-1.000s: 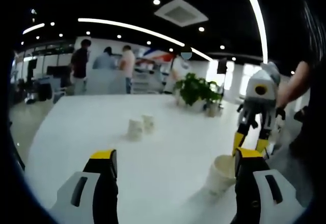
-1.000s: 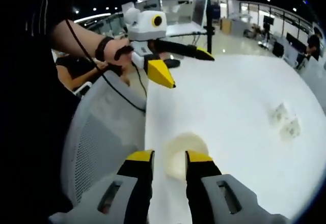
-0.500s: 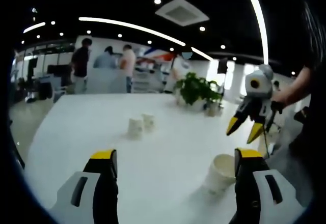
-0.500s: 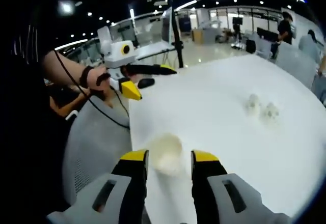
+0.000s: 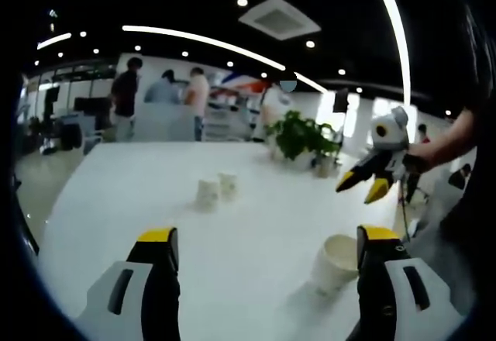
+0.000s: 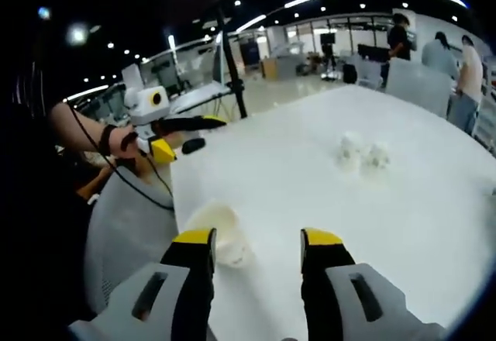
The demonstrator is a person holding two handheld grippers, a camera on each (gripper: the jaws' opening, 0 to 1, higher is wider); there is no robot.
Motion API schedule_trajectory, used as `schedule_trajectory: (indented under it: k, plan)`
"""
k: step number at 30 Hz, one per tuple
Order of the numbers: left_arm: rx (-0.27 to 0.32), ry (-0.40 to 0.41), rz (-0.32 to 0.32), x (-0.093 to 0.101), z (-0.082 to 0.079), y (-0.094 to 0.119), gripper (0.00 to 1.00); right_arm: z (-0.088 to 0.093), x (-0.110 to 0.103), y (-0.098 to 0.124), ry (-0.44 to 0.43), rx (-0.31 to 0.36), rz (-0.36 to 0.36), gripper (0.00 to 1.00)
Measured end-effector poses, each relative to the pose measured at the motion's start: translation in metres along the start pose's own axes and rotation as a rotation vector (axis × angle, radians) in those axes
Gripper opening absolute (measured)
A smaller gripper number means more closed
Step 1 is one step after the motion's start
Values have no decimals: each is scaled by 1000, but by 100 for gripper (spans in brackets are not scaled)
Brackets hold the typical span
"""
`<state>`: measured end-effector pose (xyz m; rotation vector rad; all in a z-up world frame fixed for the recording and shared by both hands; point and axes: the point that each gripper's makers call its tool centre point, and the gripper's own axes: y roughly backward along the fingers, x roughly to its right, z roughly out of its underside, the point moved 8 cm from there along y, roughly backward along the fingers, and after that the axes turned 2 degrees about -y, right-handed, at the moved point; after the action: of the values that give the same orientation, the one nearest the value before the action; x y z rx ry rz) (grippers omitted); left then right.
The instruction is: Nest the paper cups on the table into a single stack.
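Since a second ago we have lifted our right gripper [image 6: 256,242] away from the near paper cup [image 6: 219,234]: it was down with its jaws straddling the cup, and now, in the left gripper view, it [image 5: 364,183] hangs in the air well above the white table [image 5: 155,194], past the cup [image 5: 335,260]. Its jaws have also spread, from a narrow gap to a moderate one, and they hold nothing. Seen in the right gripper view, the cup stands upright near the table's edge, just beside the left jaw's yellow tip and partly behind it, no longer between the two jaws.

Our left gripper [image 5: 263,242] has kept its place, jaws wide apart and empty. The near cup sits just inside its right jaw, close to it; we cannot tell whether they touch. In the right gripper view this gripper [image 6: 167,136] hovers over the table's far edge.

Two more paper cups [image 5: 215,191] stand side by side farther out on the table, well apart from both grippers.
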<state>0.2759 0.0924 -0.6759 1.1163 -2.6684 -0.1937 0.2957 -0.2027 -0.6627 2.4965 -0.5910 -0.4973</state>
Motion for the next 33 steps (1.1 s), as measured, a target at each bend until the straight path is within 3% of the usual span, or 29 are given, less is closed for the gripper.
schedule_trajectory:
  k: [7, 14, 18, 26, 31, 33]
  plan:
    - [-3, 1, 3, 2, -1, 0, 93, -1, 14, 4, -27, 39, 69, 61]
    - [-3, -2, 7, 4, -2, 0, 93, -1, 20, 4, -31, 47, 86, 66]
    - [-5, -4, 9, 4, -1, 1, 93, -1, 24, 3, -39, 57, 114, 77]
    - [-8, -5, 2, 1, -2, 4, 94, 1, 29, 0, -46, 65, 126, 85]
    - [-6, -4, -1, 1, -3, 3, 94, -2, 34, 0, -53, 82, 168, 100]
    - [-7, -4, 0, 1, -3, 3, 94, -2, 35, -1, -48, 78, 171, 100]
